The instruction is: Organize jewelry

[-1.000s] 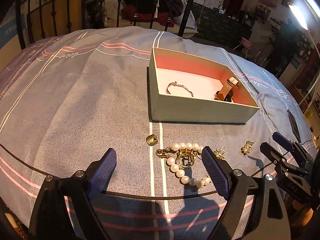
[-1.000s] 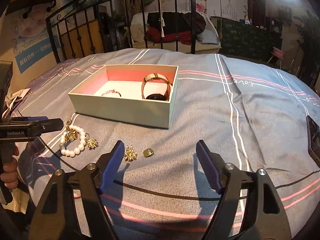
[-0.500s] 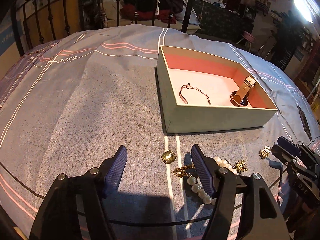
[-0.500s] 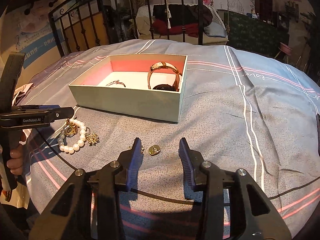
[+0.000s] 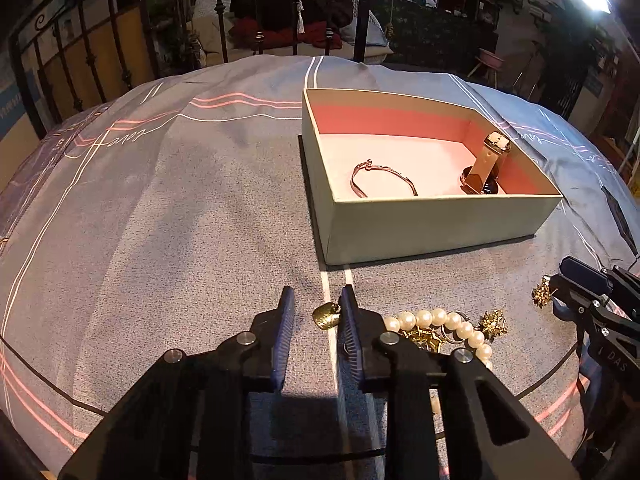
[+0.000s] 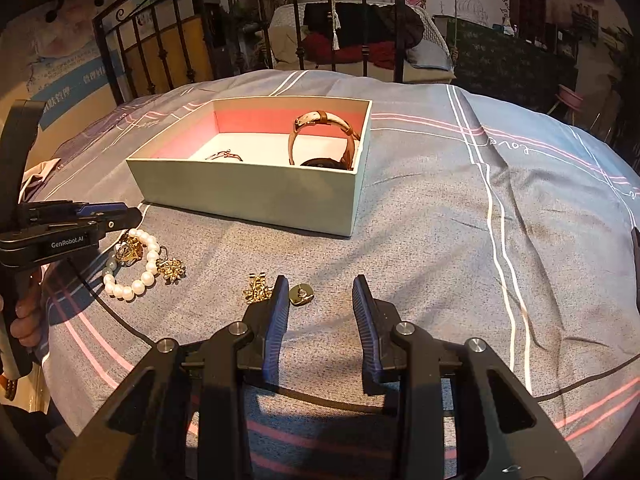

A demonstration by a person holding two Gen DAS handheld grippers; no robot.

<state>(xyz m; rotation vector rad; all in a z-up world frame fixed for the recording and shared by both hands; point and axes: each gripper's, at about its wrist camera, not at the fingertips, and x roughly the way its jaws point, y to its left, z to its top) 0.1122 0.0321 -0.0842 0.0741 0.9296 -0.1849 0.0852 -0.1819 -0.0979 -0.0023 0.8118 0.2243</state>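
My left gripper (image 5: 317, 289) points down at the bed cover, and its jaws are closing. A small gold stud (image 5: 326, 316) lies between them against the right finger; the left finger stands clear of it. A pearl bracelet (image 5: 440, 318) with a gold charm lies just right of it. My right gripper (image 6: 320, 278) is open over a second gold stud (image 6: 301, 295), which lies near its left finger. A gold cluster earring (image 6: 256, 289) sits just outside that finger. The pale green box (image 5: 420, 228) with a pink inside holds a thin bangle (image 5: 380, 178) and a watch (image 5: 486, 164).
Everything rests on a bed with a grey striped cover (image 6: 460, 220). An iron bed rail (image 6: 364, 20) runs along the far side. Another gold cluster earring (image 6: 171, 268) lies by the pearl bracelet (image 6: 136, 276). A dark phone (image 5: 618, 216) lies at the right edge.
The left jaws have narrowed from wide open and shifted left, from around the pearl bracelet to around the gold stud. The right jaws narrowed and moved in over the second stud.
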